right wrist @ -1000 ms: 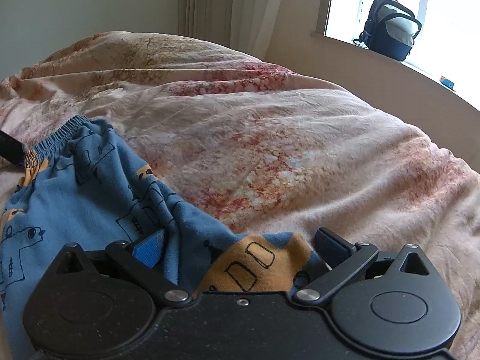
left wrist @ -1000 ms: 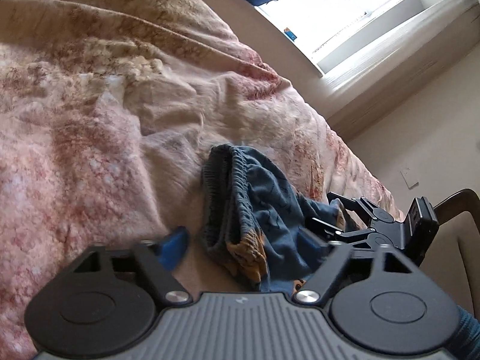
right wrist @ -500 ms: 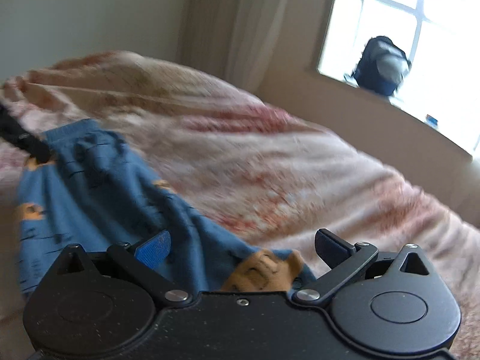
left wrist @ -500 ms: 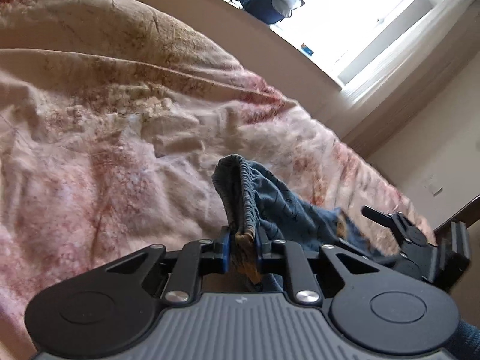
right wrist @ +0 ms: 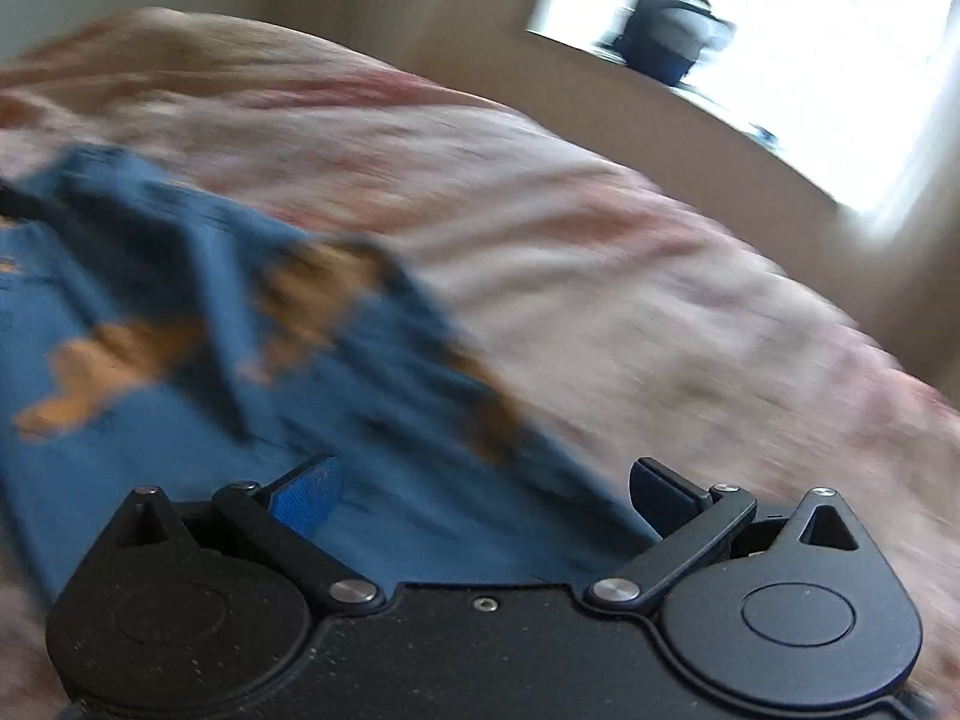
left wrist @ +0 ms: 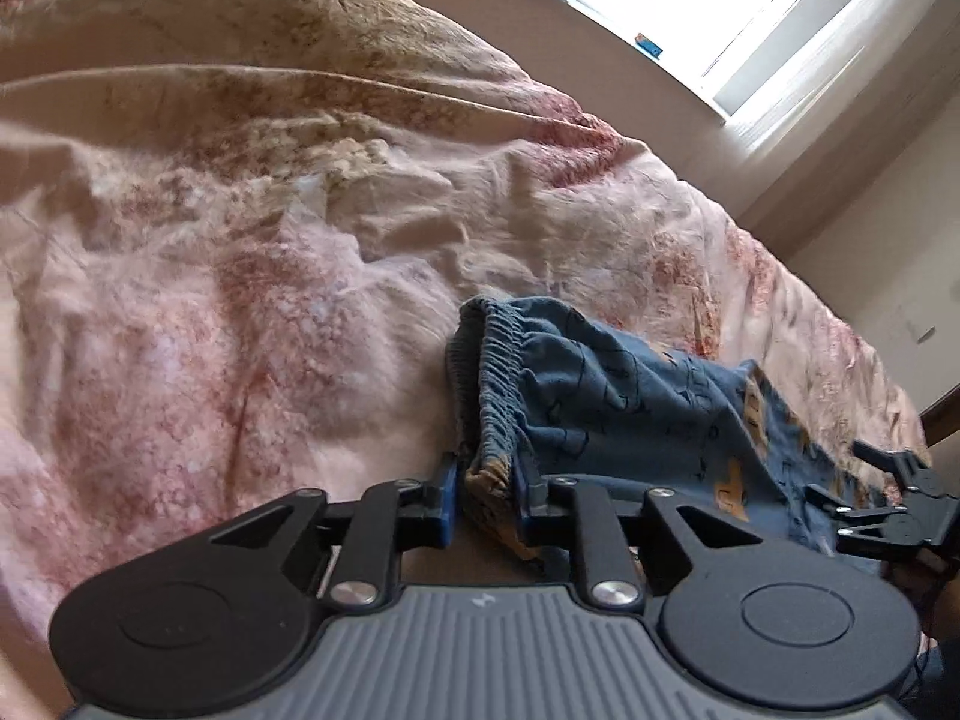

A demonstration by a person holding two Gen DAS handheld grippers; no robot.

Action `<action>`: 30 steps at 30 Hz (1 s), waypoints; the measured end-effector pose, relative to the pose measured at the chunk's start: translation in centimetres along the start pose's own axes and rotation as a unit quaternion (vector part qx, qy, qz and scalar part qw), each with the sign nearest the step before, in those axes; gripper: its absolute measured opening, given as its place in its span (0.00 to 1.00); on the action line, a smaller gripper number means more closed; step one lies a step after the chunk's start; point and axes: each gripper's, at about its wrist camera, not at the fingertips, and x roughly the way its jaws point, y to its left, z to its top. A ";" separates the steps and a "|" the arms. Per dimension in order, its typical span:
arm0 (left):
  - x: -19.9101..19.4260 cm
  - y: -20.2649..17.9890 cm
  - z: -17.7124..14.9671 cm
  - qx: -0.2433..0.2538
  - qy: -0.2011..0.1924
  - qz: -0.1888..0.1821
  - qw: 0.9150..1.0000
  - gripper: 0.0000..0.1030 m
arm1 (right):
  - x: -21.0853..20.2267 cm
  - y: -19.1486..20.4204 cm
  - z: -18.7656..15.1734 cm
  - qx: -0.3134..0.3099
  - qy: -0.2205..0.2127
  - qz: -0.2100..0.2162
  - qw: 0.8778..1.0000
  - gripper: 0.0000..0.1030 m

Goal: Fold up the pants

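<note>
- Pants [left wrist: 606, 396], blue with orange print, lie bunched on the bed [left wrist: 252, 300], towards its near right part in the left wrist view; the elastic waistband [left wrist: 492, 372] stands up in a ridge.
- Left gripper [left wrist: 487, 495] is closed on the near end of that waistband, cloth pinched between its blue pads.
- Right gripper [right wrist: 480, 495] has its jaws spread wide over the blue cloth; nothing is pinched. Its view is blurred, so which part of the pants lies under it I cannot tell.
- Step in hand, as I judge it: taking hold of both ends before laying the pants flat; no fold is made yet.
- Next move calls for the right jaws to close on an edge, then both grippers to draw apart and smooth the cloth.
- Backpack [right wrist: 672, 24] sits on the windowsill, well apart.
</note>
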 end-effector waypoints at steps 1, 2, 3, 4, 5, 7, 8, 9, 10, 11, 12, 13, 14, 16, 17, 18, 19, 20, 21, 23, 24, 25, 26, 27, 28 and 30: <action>-0.2 -0.3 0.2 0.004 0.002 0.008 1.000 0.32 | -0.6 -0.4 -0.3 0.012 -0.008 0.002 1.000 0.99; -0.5 -0.7 0.3 0.009 0.002 0.020 1.000 0.49 | -1.0 -0.7 -0.5 0.029 -0.017 0.009 0.999 0.99; -0.8 -1.0 0.4 0.015 0.002 0.032 0.999 0.58 | -1.3 -0.8 -0.7 0.049 -0.024 0.024 0.998 0.99; -1.3 -1.7 0.5 0.022 -0.005 0.045 0.999 0.71 | -1.6 -0.6 -0.8 0.066 -0.030 0.048 0.996 0.99; -1.8 -2.5 0.6 0.034 -0.020 0.054 0.998 0.77 | -1.7 -0.1 -0.9 0.069 -0.034 0.066 0.995 0.99; -2.5 -4.7 0.9 0.067 -0.040 0.059 0.995 0.86 | -1.8 1.8 -0.6 0.043 -0.041 0.090 0.994 0.99; -2.5 -5.9 1.0 0.083 -0.046 0.061 0.994 0.90 | -2.0 3.0 -0.4 0.025 -0.045 0.097 0.994 0.99; -2.4 -7.2 1.1 0.101 -0.051 0.061 0.992 0.92 | -2.2 4.1 -0.1 0.006 -0.048 0.103 0.994 0.99; -2.0 -8.9 1.2 0.125 -0.054 0.057 0.989 0.95 | -2.4 5.2 -0.1 -0.019 -0.053 0.108 0.993 0.99; -1.6 -10.3 1.2 0.145 -0.055 0.052 0.986 0.95 | -2.8 6.0 0.0 -0.040 -0.064 0.110 0.991 0.99; -1.1 -11.7 1.1 0.164 -0.053 0.048 0.984 0.95 | -3.4 6.6 -0.1 -0.056 -0.076 0.112 0.989 0.99; -0.3 -13.1 1.0 0.186 -0.048 0.044 0.980 0.96 | -3.9 6.9 -0.1 -0.072 -0.089 0.114 0.987 0.99; 0.5 -14.2 0.9 0.203 -0.041 0.039 0.978 0.97 | -4.6 7.1 -0.3 -0.085 -0.099 0.117 0.984 0.99; 2.5 -15.8 0.9 0.220 -0.018 0.035 0.975 0.97 | -5.1 6.9 -0.7 -0.096 -0.101 0.113 0.984 0.99; 3.5 -16.2 1.0 0.220 -0.006 0.038 0.975 0.97 | -5.0 6.7 -0.9 -0.094 -0.096 0.105 0.985 0.99; 4.4 -16.6 1.1 0.220 0.007 0.043 0.974 0.97 | -4.8 6.3 -1.1 -0.085 -0.088 0.098 0.988 0.99; 5.5 -17.0 1.0 0.222 0.028 0.051 0.973 0.97 | -4.5 5.8 -1.2 -0.071 -0.079 0.098 0.989 0.99; 6.0 -17.1 0.6 0.227 0.047 0.054 0.971 0.97 | -4.2 5.1 -1.3 -0.052 -0.071 0.103 0.991 0.99; 6.5 -17.1 0.1 0.236 0.067 0.055 0.968 0.97 | -4.2 4.7 -1.5 -0.038 -0.069 0.109 0.991 0.99; 7.1 -17.1 -1.3 0.266 0.109 0.060 0.956 0.97 | -4.5 3.9 -1.5 -0.027 -0.074 0.108 0.991 0.99; 7.3 -16.9 -2.0 0.280 0.128 0.065 0.949 0.97 | -4.5 3.7 -1.5 -0.026 -0.076 0.104 0.991 0.99; 7.2 -16.7 -2.7 0.297 0.140 0.073 0.942 0.97 | -4.6 3.4 -1.7 -0.025 -0.074 0.098 0.992 0.99; 7.1 -16.8 -3.2 0.315 0.147 0.077 0.935 0.97 | -4.3 3.1 -1.6 -0.020 -0.067 0.092 0.993 0.99; 7.0 -16.9 -3.5 0.324 0.151 0.079 0.930 0.97 | -3.9 2.7 -1.7 -0.012 -0.058 0.087 0.994 0.99; 6.7 -17.2 -3.5 0.333 0.153 0.080 0.927 0.97 | -3.5 2.2 -1.8 0.000 -0.049 0.087 0.995 0.99; 6.0 -18.0 -3.7 0.345 0.154 0.075 0.923 0.97 | -2.8 1.1 -2.1 0.035 -0.033 0.094 0.994 0.99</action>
